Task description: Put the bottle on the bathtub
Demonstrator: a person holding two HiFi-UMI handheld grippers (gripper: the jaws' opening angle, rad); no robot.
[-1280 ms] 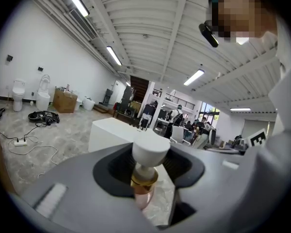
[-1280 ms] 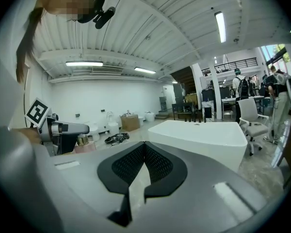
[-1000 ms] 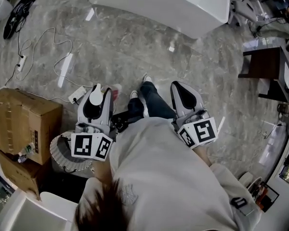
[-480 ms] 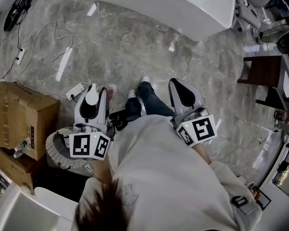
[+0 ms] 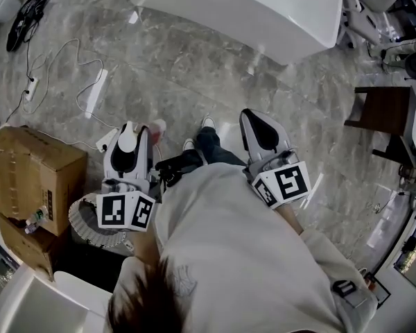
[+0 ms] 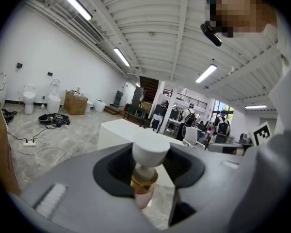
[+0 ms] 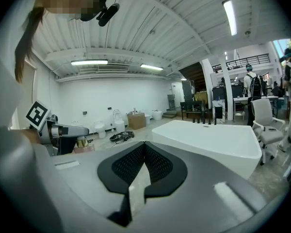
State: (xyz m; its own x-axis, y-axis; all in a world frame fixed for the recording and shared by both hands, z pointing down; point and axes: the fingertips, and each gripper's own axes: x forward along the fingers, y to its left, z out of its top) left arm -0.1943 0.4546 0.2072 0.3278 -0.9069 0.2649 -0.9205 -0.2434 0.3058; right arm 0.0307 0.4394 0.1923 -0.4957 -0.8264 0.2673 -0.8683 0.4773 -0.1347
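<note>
The left gripper (image 6: 149, 165) fingers grasp the upright bottle (image 6: 150, 150), with the bathtub (image 6: 117, 130) straight ahead; the right gripper (image 7: 144, 147) fingers are clenched, empty.

A pink bottle (image 6: 146, 171) with gold collar and white cap is held upright between the jaws of the left gripper (image 5: 127, 144); the white bathtub (image 5: 263, 19) is seen well apart ahead.

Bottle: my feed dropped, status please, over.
Left gripper shut on pink, white-capped bottle. Right gripper shut, empty. White bathtub ahead, nothing seen between.

L gripper (image 5: 135, 132) w/ bottle (image 5: 127, 141), R gripper (image 5: 254, 121), nearer bathtub (image 5: 263, 12)
</note>
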